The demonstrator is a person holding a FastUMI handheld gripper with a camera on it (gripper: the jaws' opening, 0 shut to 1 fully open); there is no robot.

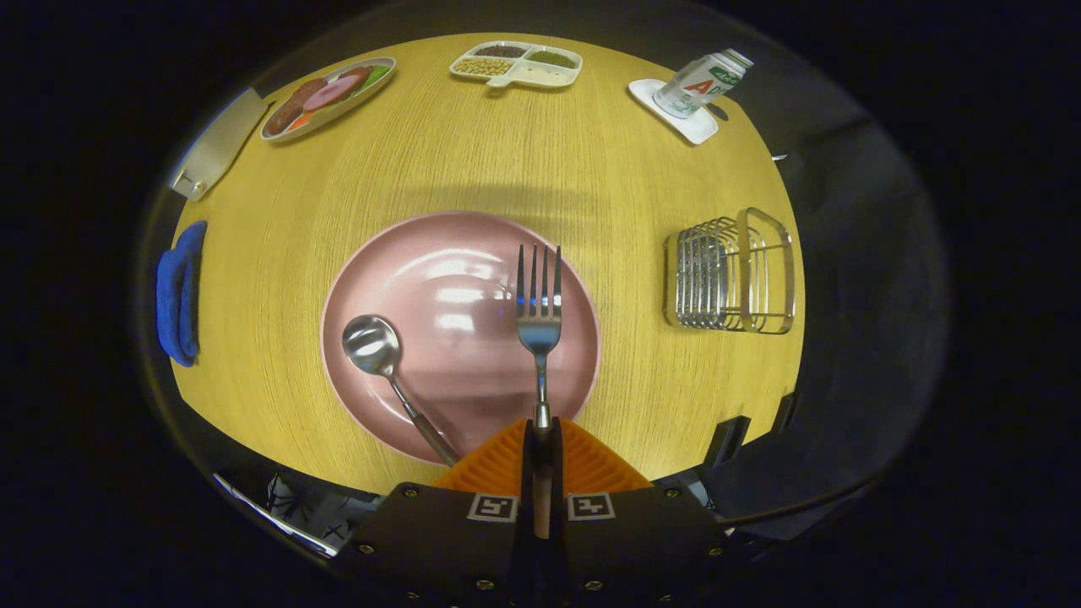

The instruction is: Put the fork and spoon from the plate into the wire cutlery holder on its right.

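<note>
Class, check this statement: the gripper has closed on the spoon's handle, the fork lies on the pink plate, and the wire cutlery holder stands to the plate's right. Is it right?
Not quite: the two pieces are swapped. In the gripper view the gripper is shut on the handle of the fork, and the spoon is the one lying on the pink plate. The wire cutlery holder does stand to the plate's right.

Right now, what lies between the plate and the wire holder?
Only bare table in the gripper view, between plate and wire holder. The gripper grips the fork.
</note>
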